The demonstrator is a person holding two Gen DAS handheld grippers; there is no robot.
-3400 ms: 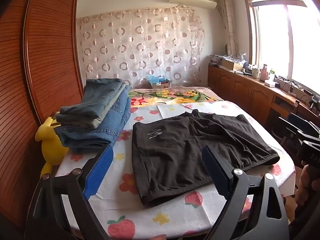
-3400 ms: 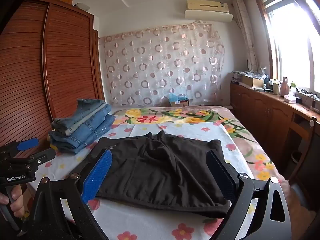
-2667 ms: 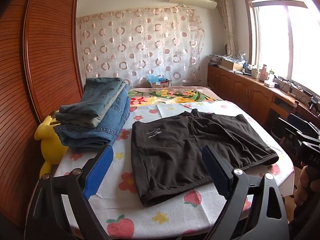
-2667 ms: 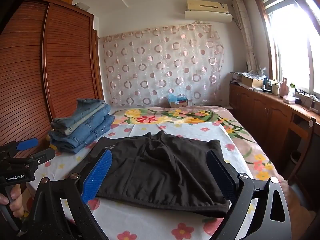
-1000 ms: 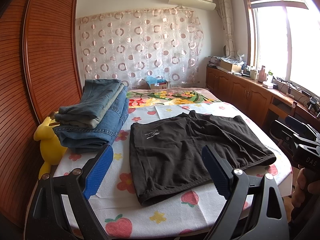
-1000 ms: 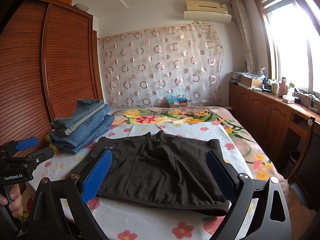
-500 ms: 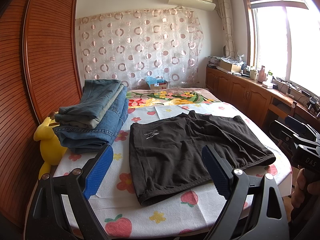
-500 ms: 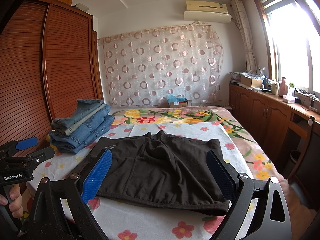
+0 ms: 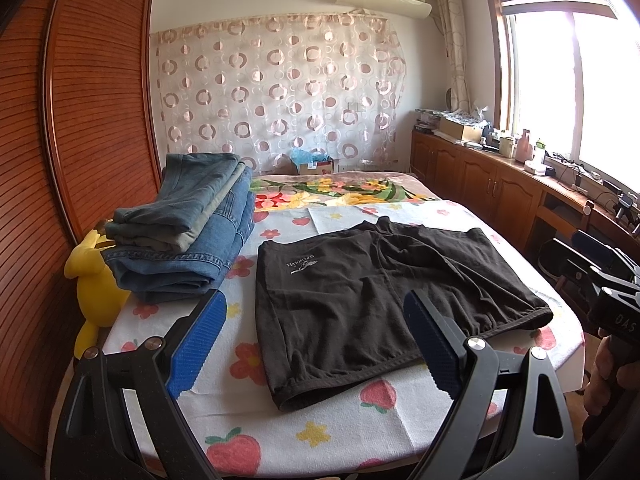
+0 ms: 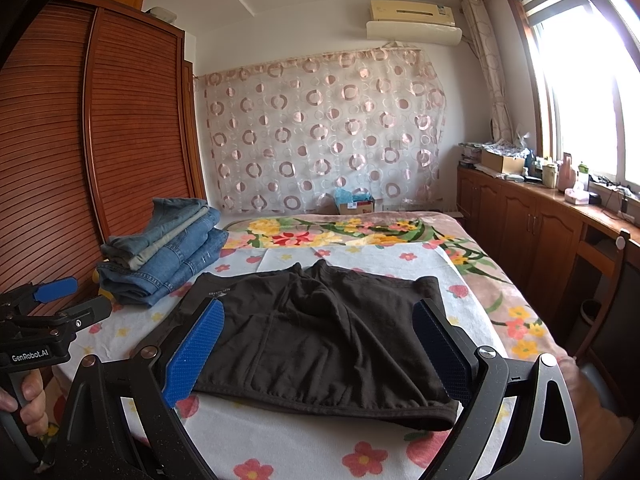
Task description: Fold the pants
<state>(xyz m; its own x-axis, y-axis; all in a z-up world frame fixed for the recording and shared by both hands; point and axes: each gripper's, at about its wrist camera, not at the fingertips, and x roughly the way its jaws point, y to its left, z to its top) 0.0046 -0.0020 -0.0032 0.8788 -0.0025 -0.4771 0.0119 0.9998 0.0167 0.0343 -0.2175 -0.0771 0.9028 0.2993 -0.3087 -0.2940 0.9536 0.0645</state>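
Note:
A pair of black shorts (image 9: 372,292) (image 10: 320,332) lies spread flat on the flowered sheet of the bed (image 9: 340,432), waistband toward the near edge and a small white logo on the left leg. My left gripper (image 9: 316,344) hovers open short of the bed's near edge, holding nothing. My right gripper (image 10: 320,352) hangs open before the shorts' waistband, also holding nothing. Each gripper shows at the edge of the other's view, held by a hand.
A stack of folded jeans (image 9: 188,228) (image 10: 160,248) sits at the bed's left side, beside a yellow plush toy (image 9: 96,284). A wooden wardrobe (image 9: 80,120) stands on the left. Wooden cabinets (image 9: 500,188) run under the window on the right.
Both grippers have stayed open and nearly still; the left view drifted slightly. The shorts have not moved.

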